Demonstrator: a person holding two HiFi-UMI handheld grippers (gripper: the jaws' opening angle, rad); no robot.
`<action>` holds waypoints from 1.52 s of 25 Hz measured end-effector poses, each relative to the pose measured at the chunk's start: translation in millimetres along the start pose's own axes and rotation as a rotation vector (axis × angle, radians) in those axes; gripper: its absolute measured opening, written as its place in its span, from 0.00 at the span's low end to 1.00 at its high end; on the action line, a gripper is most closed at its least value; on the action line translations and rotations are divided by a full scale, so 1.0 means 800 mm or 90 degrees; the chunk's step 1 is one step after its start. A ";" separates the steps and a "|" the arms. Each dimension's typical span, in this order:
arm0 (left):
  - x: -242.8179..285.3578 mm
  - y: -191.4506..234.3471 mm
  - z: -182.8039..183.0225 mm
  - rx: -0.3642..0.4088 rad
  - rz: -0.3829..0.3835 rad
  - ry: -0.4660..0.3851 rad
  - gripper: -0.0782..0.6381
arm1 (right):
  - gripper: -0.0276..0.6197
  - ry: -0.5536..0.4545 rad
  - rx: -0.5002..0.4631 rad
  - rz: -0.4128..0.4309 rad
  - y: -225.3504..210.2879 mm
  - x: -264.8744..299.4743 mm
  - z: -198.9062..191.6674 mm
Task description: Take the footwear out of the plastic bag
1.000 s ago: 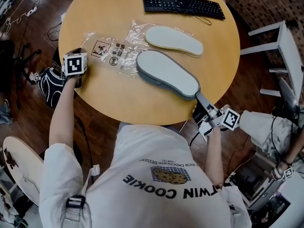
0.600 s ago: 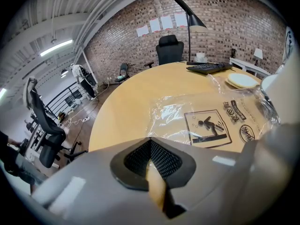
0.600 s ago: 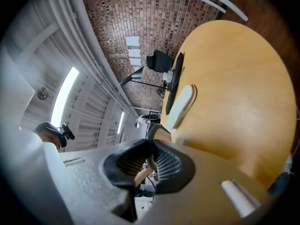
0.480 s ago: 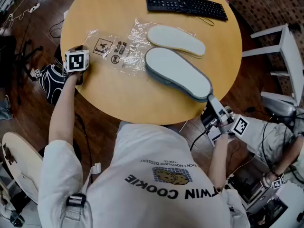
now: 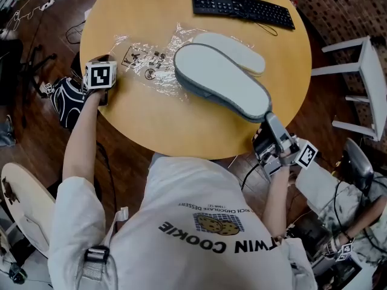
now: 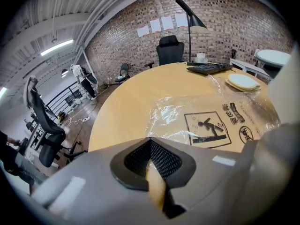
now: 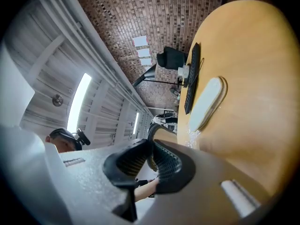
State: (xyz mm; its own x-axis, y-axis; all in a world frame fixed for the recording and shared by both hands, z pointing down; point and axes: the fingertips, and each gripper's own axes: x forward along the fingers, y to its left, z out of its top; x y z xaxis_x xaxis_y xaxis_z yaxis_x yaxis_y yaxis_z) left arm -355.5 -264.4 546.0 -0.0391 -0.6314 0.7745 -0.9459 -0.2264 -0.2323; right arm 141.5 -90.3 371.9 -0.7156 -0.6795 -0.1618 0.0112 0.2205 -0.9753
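Your right tool is clamped on the end rim of the grey slipper, lower right of centre in the head view, just off the table's near edge. From the tool the slipper runs up and to the left, sole up and held above the table. Its far end is over the right part of the plastic bag rather than inside it. It hides part of the second slipper, which lies flat just behind it among the crinkled film (in the bag or on it, you cannot tell). Your left tool has its jaws together at the table's left edge, at the bag's printed end; whether they nip the film does not show. A keyboard sits along the frame's top.
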 end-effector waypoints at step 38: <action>-0.006 0.005 -0.006 -0.036 -0.017 -0.045 0.11 | 0.15 0.222 -0.215 -0.359 -0.186 0.141 -0.107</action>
State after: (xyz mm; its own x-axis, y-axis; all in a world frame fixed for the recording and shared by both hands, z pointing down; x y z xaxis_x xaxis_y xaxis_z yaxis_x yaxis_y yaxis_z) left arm -360.9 -258.9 544.0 0.0076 -0.6772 0.7357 -0.9632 -0.2025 -0.1765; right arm -0.7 -139.6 511.8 -0.7300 -0.5034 0.4622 -0.5987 0.1449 -0.7878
